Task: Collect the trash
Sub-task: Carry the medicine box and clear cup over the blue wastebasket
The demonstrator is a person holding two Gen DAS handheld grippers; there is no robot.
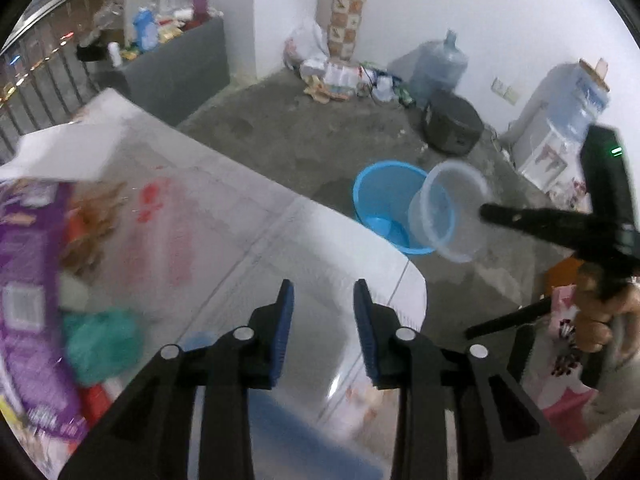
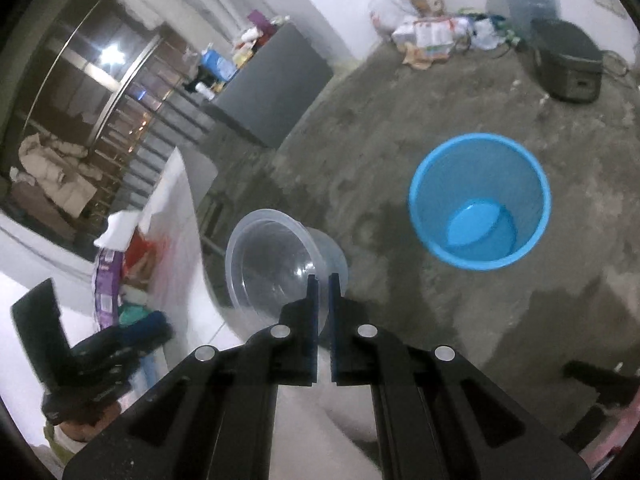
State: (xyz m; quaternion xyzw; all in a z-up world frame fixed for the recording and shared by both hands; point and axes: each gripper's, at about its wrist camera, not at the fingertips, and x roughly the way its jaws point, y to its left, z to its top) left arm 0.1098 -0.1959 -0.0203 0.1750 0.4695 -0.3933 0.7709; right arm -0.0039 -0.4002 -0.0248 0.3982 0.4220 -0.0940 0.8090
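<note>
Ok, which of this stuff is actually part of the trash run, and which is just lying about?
Part of the job:
- clear plastic tub, pinched by the rim in the right claw
- blue bin on the floor
- purple packet and green wad on the table
- left claw, open

Lying about:
- water jug
- black cooker
- grey cabinet

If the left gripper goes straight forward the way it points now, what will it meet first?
Probably nothing at once: the open left gripper points over the white table edge, toward the concrete floor near the blue bin. Depth is unclear.
</note>
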